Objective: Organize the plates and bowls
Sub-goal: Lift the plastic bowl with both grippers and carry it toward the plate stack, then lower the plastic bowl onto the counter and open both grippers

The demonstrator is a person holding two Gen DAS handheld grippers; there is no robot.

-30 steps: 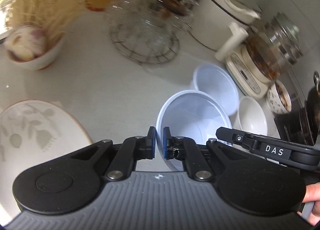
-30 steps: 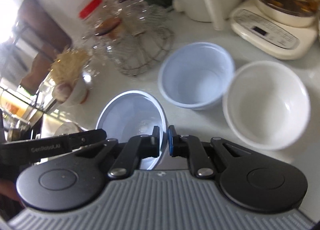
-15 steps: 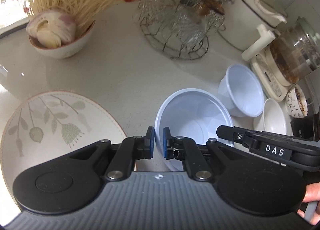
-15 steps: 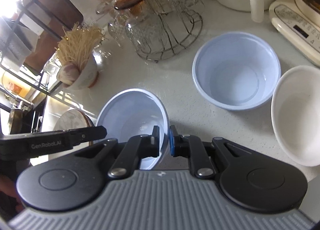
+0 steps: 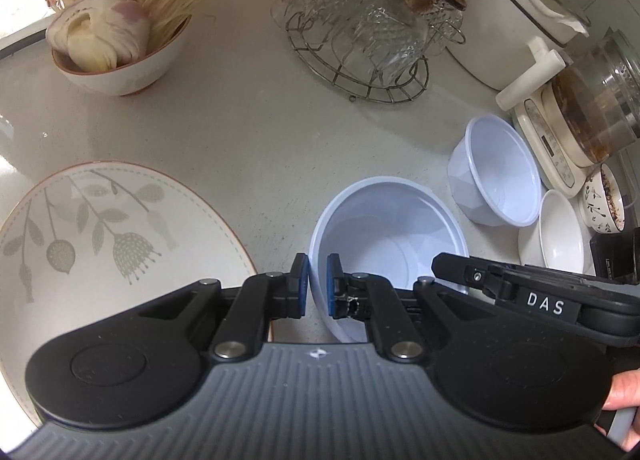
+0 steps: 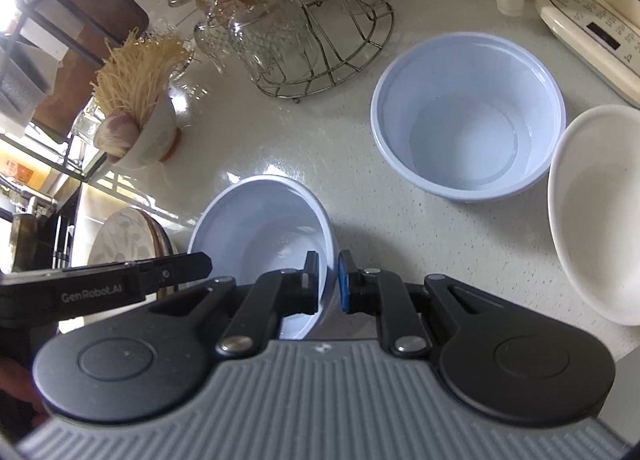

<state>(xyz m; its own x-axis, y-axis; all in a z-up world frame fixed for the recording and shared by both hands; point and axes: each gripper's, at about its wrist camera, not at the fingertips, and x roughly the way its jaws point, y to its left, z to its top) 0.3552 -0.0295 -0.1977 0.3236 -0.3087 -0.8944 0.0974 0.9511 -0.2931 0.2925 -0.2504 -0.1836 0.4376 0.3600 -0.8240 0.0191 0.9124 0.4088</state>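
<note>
A pale blue plastic bowl (image 5: 384,236) was held aloft, its opposite rims clamped by the left gripper (image 5: 318,280) and right gripper (image 6: 328,280), apparently for nesting into the matching bowl (image 6: 468,116) at upper right.

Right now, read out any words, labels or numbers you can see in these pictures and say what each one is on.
"DAS": white label on the right tool, seen from the left wrist view.
"GenRobot.AI": printed on the left tool, seen from the right wrist view.
Cooker control panel: markings and display too small and blurred to read.
Orange label on the shelf: blurred, unreadable.
</note>
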